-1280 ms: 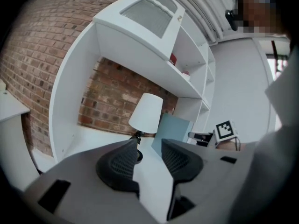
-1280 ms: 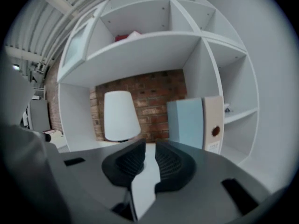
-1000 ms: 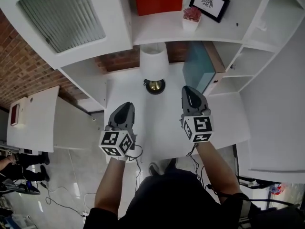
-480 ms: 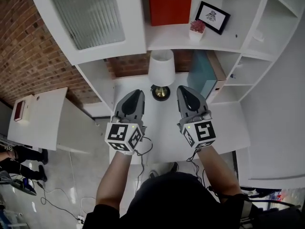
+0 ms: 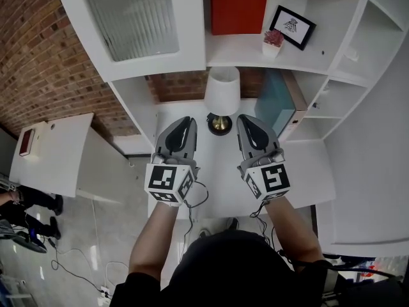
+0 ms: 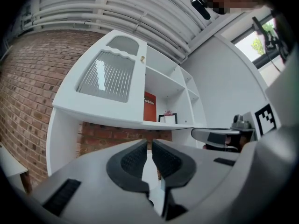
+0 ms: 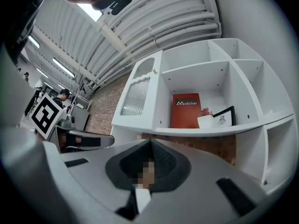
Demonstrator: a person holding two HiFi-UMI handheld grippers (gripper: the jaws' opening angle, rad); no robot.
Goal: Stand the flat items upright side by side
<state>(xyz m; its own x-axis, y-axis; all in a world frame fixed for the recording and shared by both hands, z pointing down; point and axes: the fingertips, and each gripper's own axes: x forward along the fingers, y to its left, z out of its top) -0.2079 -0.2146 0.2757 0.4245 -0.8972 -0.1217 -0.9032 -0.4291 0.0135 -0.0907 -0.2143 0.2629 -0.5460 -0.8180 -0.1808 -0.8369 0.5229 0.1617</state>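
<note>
Two grippers hover side by side over the white desk (image 5: 211,171), both shut with nothing in them. My left gripper (image 5: 186,121) points at the lamp's left side, and its pads (image 6: 135,160) nearly touch. My right gripper (image 5: 245,120) points just right of the lamp. A teal flat item (image 5: 273,100) with a brown one (image 5: 294,96) behind it leans in the niche at the desk's right. A red book (image 5: 238,5) marked "Mobilier" stands upright on the shelf above, also showing in the left gripper view (image 6: 149,107) and the right gripper view (image 7: 186,110).
A lamp with a white shade (image 5: 222,91) and brass base (image 5: 220,124) stands at the back of the desk between the grippers. On the shelf sit a small potted plant (image 5: 273,41) and a framed picture (image 5: 291,26). A glass-fronted cabinet door (image 5: 131,15) hangs at upper left.
My left gripper has moved forward and to the right, level with the right one. The head view has tilted up, showing more of the shelf.
</note>
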